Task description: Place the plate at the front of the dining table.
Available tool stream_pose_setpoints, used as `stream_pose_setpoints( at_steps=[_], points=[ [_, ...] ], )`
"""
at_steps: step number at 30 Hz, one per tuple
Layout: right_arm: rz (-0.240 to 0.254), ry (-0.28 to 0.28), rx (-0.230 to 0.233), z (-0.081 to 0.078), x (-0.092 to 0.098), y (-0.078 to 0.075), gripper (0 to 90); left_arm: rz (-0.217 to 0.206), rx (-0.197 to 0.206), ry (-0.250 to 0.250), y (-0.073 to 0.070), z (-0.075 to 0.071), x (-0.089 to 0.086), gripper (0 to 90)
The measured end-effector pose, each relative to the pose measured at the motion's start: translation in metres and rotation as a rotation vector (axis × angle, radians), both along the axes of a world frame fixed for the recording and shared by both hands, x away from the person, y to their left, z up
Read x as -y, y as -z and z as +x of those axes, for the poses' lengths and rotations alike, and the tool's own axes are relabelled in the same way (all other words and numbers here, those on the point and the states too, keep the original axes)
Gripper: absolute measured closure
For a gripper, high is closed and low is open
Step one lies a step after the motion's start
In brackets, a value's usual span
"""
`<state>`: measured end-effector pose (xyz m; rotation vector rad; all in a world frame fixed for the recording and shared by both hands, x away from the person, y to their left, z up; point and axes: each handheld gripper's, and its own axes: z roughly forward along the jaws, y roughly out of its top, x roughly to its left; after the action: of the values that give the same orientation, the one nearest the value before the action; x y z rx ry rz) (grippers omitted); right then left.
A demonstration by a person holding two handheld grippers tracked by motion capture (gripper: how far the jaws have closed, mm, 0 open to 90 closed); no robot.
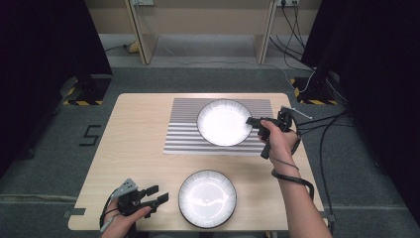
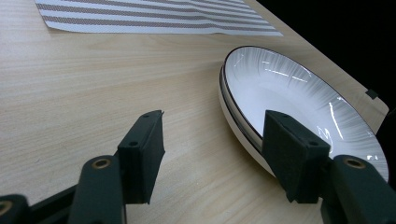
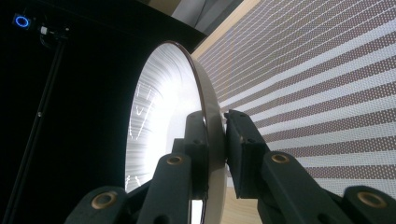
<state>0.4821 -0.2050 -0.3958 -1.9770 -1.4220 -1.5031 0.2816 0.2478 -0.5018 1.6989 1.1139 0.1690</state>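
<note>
Slippage threatened the far plate; right tongs pinched only its glossy rim, seemingly above the striped mat; left tongs rested apart, empty, beside the near plate.

Glossy glazed white plate, woven striped cloth mat, matt pale wood table.

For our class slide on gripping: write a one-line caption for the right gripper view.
Right gripper clamps the rim of a white plate over the striped placemat.
</note>
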Motion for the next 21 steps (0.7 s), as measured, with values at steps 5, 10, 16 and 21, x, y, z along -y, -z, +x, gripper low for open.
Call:
stream_pose_setpoints(
  at_steps=[5, 10, 16, 21],
  points=[
    [-0.002, 0.006, -0.002, 0.002, 0.001, 0.001, 79.0, 0.0, 0.001, -0.001, 0.0, 0.0, 0.0, 38.4],
    [0.001, 0.011, -0.004, 0.005, 0.001, 0.002, 79.1, 0.001, -0.001, -0.002, 0.001, 0.0, -0.001, 38.4],
    [0.0, 0.014, -0.003, 0.009, 0.001, 0.003, 79.1, 0.0, -0.002, -0.003, 0.001, 0.0, 0.0, 38.4],
    [0.004, 0.025, -0.009, 0.012, 0.002, 0.003, 79.1, 0.001, -0.003, -0.002, 0.001, 0.0, 0.0, 38.4]
  ],
)
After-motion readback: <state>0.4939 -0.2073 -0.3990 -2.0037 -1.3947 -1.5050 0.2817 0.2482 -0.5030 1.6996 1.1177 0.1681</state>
